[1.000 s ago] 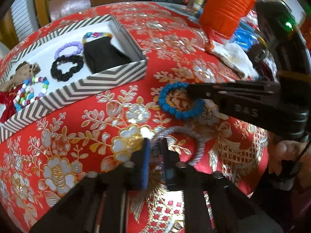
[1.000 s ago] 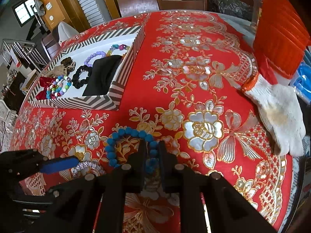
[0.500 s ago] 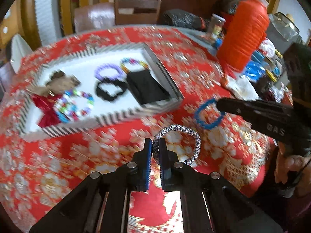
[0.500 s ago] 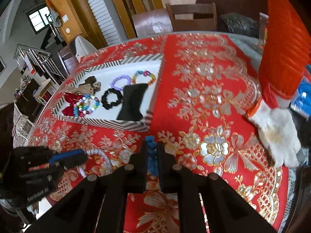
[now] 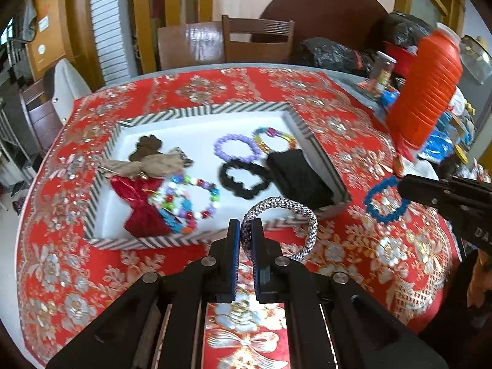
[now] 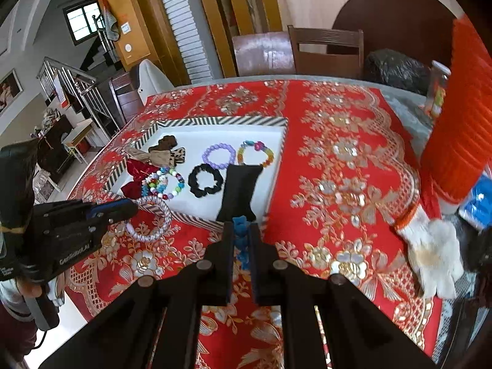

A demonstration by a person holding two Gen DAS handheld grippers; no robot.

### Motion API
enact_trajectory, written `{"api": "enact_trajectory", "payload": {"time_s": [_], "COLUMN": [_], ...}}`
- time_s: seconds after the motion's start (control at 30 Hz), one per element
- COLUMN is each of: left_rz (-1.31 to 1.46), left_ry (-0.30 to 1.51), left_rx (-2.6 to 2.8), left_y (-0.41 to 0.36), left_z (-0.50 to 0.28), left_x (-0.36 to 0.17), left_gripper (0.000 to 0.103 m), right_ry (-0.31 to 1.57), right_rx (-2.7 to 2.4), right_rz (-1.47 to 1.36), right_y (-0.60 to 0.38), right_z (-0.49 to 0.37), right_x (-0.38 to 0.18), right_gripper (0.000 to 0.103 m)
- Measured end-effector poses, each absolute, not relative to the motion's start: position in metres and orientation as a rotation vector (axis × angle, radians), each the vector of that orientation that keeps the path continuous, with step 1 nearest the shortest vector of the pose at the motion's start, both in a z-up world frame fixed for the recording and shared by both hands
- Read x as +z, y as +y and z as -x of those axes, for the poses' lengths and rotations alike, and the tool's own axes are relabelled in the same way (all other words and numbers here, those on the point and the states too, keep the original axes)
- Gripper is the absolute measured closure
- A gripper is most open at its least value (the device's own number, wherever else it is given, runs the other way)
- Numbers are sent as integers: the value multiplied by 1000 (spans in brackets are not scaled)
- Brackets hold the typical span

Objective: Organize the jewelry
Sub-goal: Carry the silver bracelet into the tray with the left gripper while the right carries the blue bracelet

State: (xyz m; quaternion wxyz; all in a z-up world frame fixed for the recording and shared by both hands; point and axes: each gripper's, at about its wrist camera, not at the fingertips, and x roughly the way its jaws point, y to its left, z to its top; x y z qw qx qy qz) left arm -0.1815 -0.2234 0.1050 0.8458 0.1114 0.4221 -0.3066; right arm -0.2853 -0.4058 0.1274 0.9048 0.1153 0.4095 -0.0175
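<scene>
A silver braided bracelet is gripped upright (hoop facing the camera) by the left claw; a blue beaded bracelet is gripped edge-on by the right claw.

We see the left gripper as matte black plastic: two flat fingers lined with blue pads, carried on angular black links. Round silver screw heads mark each joint. From the right wrist view its body shows white lettering on the side, a blue strip along one finger, a black handle and a black cable below. The right gripper has the same black build, silver screws and dark blue pad edges. From the left view its side carries pale letters, cut off at the edge.
</scene>
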Motion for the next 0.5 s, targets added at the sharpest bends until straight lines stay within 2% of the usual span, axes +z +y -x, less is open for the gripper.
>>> {"api": "enact_trajectory", "payload": {"time_s": [0.3,0.5], "left_rz": [-207,-136], "left_ry": [873,927], "left_rx": [-615,-615], "left_y": [-210,-200], "left_z": [156,128], "left_x": [112,106], "left_gripper": [90,90], "right_ry": [849,867], "right_rx": [-5,3], "right_rz": [-201,-182], "right_y": [-393,-389], "right_z": [258,233], "right_x": [135,134], "right_gripper": [94,94]}}
